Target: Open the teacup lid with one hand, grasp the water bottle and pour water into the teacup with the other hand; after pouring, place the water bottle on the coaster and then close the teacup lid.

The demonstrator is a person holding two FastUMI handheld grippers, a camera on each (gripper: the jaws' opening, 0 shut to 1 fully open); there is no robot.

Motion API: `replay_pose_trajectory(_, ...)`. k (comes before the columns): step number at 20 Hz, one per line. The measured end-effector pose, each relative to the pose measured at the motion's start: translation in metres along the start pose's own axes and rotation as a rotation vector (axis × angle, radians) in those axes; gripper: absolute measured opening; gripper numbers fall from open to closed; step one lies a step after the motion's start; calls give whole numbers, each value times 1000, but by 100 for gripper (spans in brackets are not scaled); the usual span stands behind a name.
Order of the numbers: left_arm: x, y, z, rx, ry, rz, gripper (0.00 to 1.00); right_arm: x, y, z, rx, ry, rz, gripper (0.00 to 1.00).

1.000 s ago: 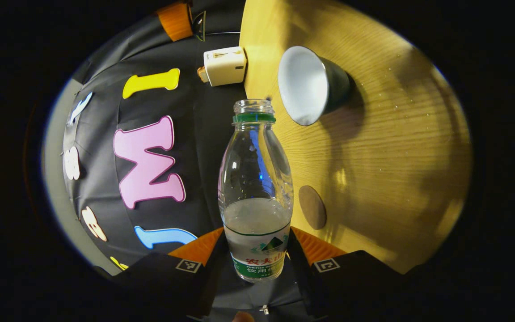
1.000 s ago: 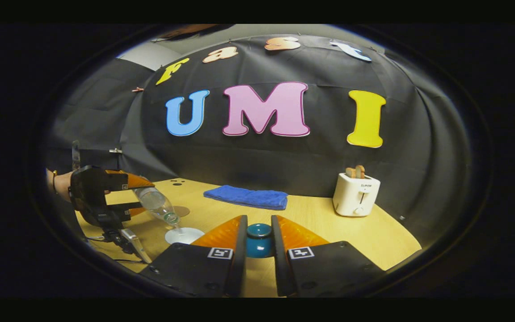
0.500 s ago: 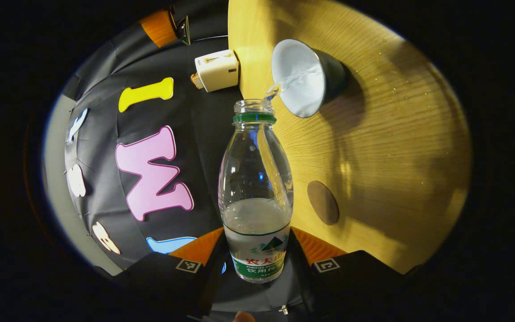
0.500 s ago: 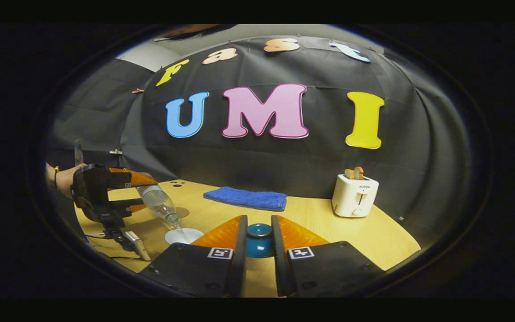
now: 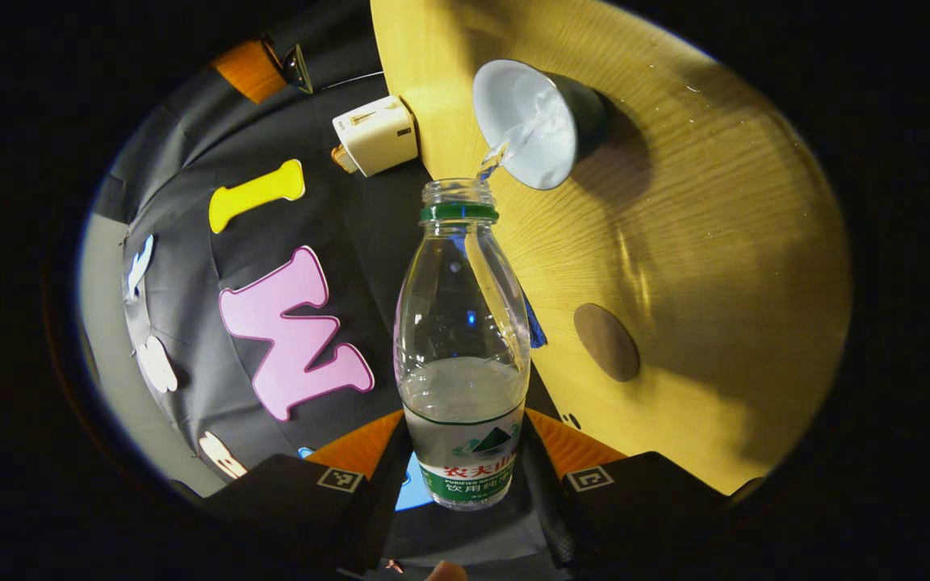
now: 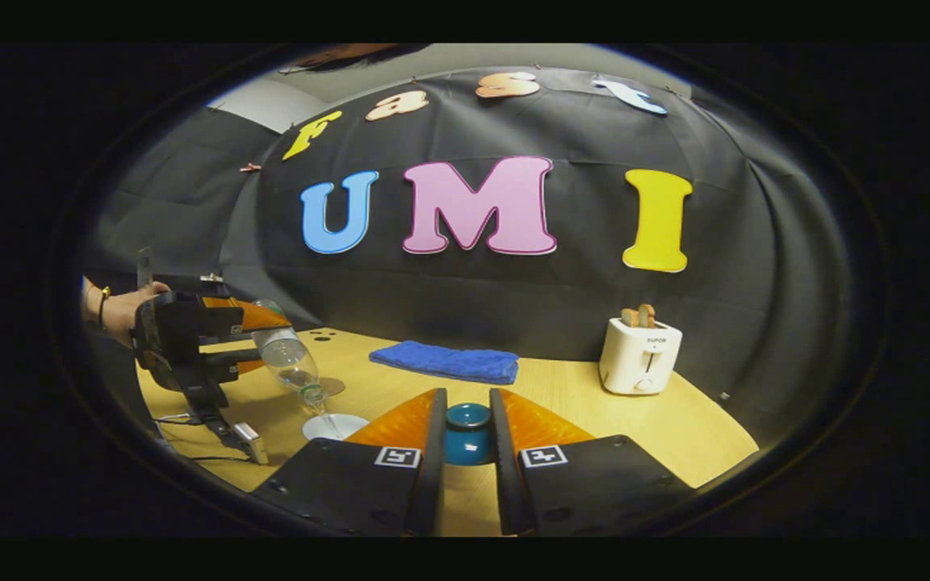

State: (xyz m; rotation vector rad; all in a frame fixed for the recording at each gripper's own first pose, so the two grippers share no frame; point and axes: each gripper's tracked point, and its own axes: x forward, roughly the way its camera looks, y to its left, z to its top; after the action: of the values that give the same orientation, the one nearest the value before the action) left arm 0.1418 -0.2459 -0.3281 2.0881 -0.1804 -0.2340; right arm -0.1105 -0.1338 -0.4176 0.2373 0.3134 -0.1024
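Fingers of the left gripper (image 5: 462, 452) clamp the labelled base of one clear plastic water bottle with a green neck ring (image 5: 462, 339), no cap on it. Bottle is tilted neck-down toward one dark teacup with a pale inside (image 5: 534, 121), a thin stream running from the mouth into the cup. Water level sits roughly at the top of the label; upper bottle is see-through.

Right gripper (image 6: 467, 436) fingers are narrow, pinching one round teal teacup lid with a knob (image 6: 467, 428) held above the light wooden surface (image 6: 578, 403), right of the cup.

In the right gripper view the left gripper (image 6: 190, 347) is at far left, held by a hand (image 6: 122, 311), with the bottle (image 6: 287, 359) angled down over the cup rim (image 6: 336, 425).

One round brown coaster (image 5: 606, 343) lies flat on the surface, bare, apart from the cup. One folded blue cloth (image 6: 445, 361) lies at the far edge by the wall. One white toaster with two slices in it (image 6: 641, 355) stands far right.
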Motion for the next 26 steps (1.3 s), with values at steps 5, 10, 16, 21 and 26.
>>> replay_pose_trajectory(5,1,17,5,62,-22,50,76,-6,-2,2,-2,-9,-3,30)
replay_pose_trajectory(10,4,32,7,170,-46,84,76,-14,-5,5,8,-19,-5,30)
replay_pose_trajectory(16,7,46,9,264,-71,107,76,-15,-12,6,15,-31,-14,30)
replay_pose_trajectory(21,8,48,11,262,-83,101,76,-13,-13,6,19,-32,-15,30)
replay_pose_trajectory(26,4,51,20,167,-131,113,76,-10,-9,5,18,-23,-16,30)
